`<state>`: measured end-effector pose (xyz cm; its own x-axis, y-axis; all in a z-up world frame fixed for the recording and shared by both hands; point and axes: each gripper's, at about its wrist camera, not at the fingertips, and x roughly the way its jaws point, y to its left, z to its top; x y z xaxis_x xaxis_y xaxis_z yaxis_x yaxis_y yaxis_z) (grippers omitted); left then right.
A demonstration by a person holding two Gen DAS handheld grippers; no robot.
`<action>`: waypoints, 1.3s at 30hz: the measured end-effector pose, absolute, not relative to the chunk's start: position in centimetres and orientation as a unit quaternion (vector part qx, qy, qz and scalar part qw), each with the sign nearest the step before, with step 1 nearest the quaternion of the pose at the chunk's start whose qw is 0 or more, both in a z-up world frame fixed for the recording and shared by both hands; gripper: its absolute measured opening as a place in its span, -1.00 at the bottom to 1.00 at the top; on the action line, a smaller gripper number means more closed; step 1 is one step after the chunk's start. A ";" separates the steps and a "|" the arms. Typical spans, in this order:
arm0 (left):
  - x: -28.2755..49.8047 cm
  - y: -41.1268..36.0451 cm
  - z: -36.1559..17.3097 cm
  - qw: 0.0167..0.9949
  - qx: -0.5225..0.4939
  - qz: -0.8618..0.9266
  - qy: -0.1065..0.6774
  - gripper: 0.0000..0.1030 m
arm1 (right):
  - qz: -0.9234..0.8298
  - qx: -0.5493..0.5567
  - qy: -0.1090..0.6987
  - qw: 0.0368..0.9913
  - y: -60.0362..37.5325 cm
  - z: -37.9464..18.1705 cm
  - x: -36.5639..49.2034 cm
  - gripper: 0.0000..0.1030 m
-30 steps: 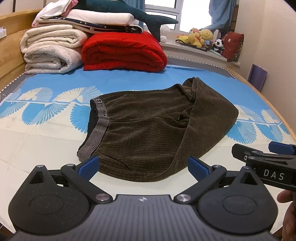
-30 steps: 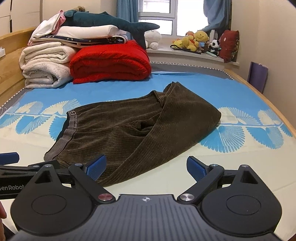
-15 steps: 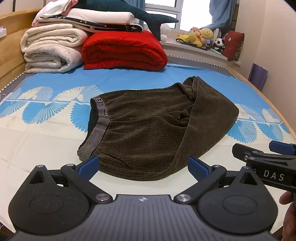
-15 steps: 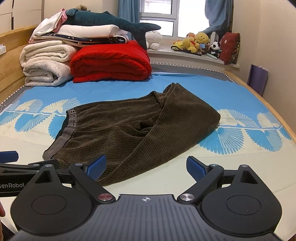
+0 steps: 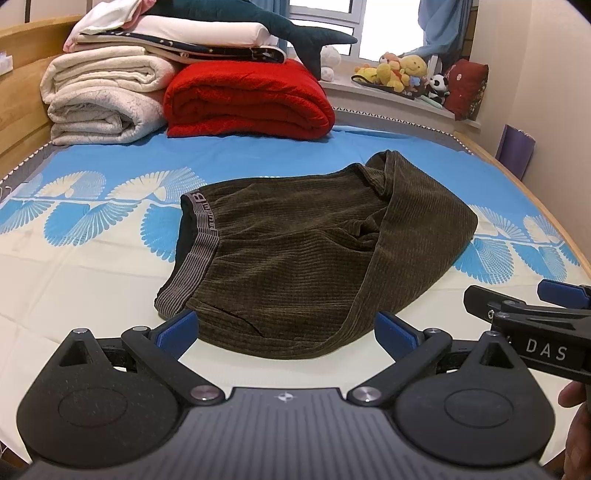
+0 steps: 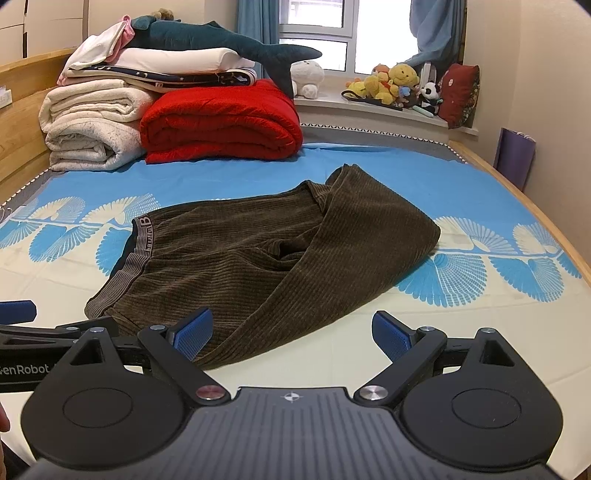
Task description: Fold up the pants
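Dark olive corduroy pants (image 5: 306, 254) lie folded over on the bed, grey waistband to the left, legs doubled back over the right side. They also show in the right wrist view (image 6: 280, 251). My left gripper (image 5: 284, 330) is open and empty, just in front of the pants' near edge. My right gripper (image 6: 291, 334) is open and empty, near the pants' near right edge. The right gripper shows at the right in the left wrist view (image 5: 524, 306); the left gripper shows at the left in the right wrist view (image 6: 22, 321).
The bed sheet (image 5: 92, 266) is blue and cream with fan prints. A red blanket (image 5: 247, 99), white blankets (image 5: 99, 99) and a plush shark (image 5: 288, 27) are stacked at the head. Stuffed toys (image 5: 402, 70) sit on the windowsill. A wooden bed rail (image 6: 524, 199) runs along the right.
Both grippers have drifted very slightly; the pants have not moved. Both stay open and empty.
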<state>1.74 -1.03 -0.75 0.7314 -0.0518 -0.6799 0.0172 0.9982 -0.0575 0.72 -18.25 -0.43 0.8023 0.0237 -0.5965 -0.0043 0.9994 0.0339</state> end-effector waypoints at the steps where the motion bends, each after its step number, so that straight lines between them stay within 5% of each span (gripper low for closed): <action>1: 1.7 -1.0 -0.7 0.930 -0.024 -0.018 0.366 0.98 | 0.007 0.015 0.314 0.949 -18.3 -0.4 0.8 0.82; 39: 1.8 -1.1 -1.0 0.930 -0.021 -0.021 0.366 0.98 | 0.005 0.014 0.309 0.951 -18.4 -0.6 0.8 0.81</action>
<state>1.76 -1.10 -0.98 0.7306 -0.0541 -0.6806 0.0236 0.9983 -0.0540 0.78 -18.41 -0.57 0.8090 0.0182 -0.5876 -0.0013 0.9996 0.0292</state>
